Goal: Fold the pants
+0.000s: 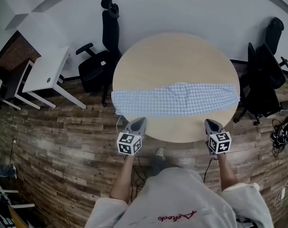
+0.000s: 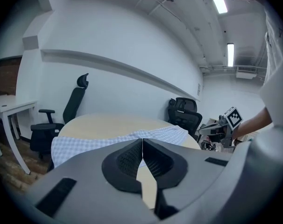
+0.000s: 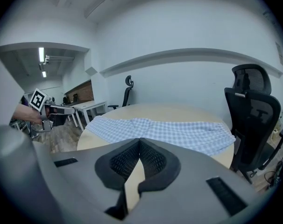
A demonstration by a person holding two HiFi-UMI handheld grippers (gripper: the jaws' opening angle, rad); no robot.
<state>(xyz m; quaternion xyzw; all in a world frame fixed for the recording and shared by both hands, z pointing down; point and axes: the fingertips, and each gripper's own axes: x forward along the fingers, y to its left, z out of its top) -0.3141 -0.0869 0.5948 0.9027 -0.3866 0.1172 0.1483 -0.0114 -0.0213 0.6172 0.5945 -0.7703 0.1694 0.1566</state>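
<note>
The pants [image 1: 175, 99] are lying flat across the near half of the round table [image 1: 172, 56] in a long, narrow band of pale blue-and-white check. They are stretching from the left rim to the right rim, and the left end is drooping a little over the edge. A faint fold line is showing near the middle, and the right end is looking slightly bunched. You are holding the left gripper [image 1: 140, 120] and the right gripper [image 1: 209, 123] near the table's front edge, apart from the cloth. Each one's jaws are pressing shut pad against pad, gripping no cloth. In both gripper views the grey gripper body is covering the near hem of the pants. From these angles it is proving hard to tell which end is the waist, or how many layers are lying there.
</note>
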